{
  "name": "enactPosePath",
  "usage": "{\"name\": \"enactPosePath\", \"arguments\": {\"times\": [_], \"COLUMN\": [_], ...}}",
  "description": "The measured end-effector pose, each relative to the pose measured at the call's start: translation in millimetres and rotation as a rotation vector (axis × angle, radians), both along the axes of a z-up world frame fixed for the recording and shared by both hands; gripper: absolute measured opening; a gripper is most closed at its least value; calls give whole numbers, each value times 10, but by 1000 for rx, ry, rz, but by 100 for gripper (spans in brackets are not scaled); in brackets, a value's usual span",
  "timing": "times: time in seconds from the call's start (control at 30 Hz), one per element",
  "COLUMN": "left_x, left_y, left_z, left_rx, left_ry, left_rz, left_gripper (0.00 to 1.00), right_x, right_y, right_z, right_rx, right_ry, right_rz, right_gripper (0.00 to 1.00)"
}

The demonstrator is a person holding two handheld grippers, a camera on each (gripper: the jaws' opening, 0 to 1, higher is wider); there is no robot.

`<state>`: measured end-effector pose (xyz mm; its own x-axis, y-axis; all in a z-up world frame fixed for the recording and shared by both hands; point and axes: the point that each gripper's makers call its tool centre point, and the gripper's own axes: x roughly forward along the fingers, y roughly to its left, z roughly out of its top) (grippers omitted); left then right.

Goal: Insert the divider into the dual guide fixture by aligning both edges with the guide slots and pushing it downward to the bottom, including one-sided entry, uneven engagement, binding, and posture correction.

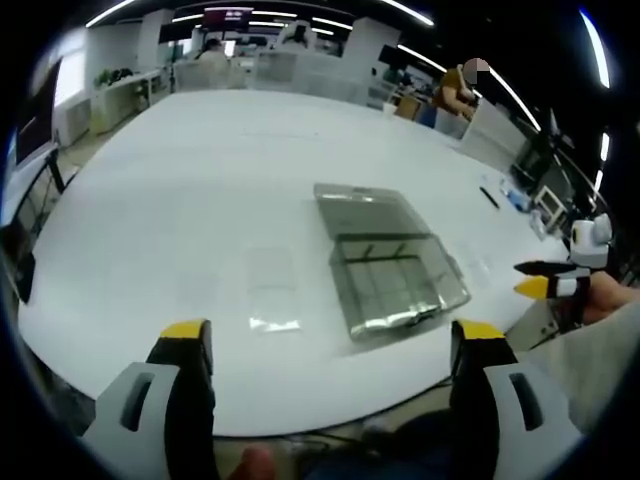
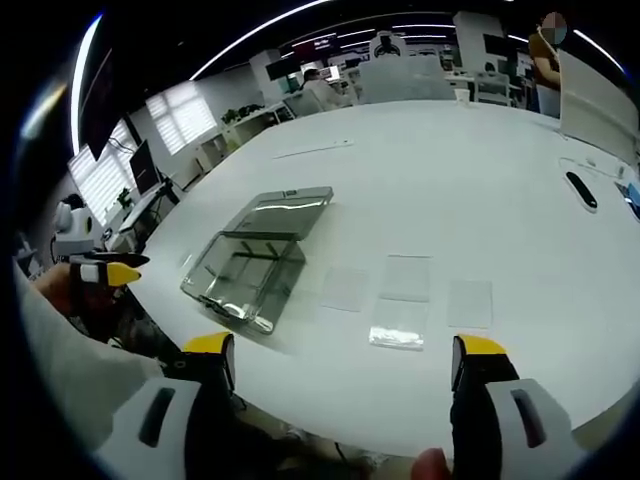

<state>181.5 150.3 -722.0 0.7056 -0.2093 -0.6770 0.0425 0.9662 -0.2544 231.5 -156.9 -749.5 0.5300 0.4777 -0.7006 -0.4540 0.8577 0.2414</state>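
A clear plastic box, the guide fixture [image 1: 392, 288] [image 2: 240, 275], lies on the white table with its lid [image 1: 365, 208] [image 2: 287, 212] folded open behind it. Several thin clear dividers lie flat beside it [image 1: 272, 270] [image 2: 407, 278], and one small piece [image 1: 275, 323] [image 2: 398, 337] is nearest the table edge. My left gripper [image 1: 333, 342] hovers open over the near edge, holding nothing; it also shows at the left of the right gripper view [image 2: 108, 270]. My right gripper [image 2: 345, 355] is open and holds nothing; its yellow tips enter the left gripper view [image 1: 548, 278].
A black pen-like object [image 1: 488, 197] [image 2: 580, 190] lies further along the table. The table's curved front edge [image 1: 300, 425] [image 2: 330, 420] runs just ahead of both grippers. Desks, screens and people stand in the background.
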Motion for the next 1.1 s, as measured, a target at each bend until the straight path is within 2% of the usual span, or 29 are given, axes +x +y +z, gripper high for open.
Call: {"name": "enactPosePath", "arguments": {"times": [1.1], "left_x": [54], "left_y": [-70], "left_z": [9], "left_rx": [-25], "left_ry": [-2], "left_rz": [-12], "left_gripper": [95], "right_x": [67], "right_y": [52], "right_z": [-21], "right_rx": [-14], "right_ry": [3], "right_rz": [53], "right_gripper": [86]}}
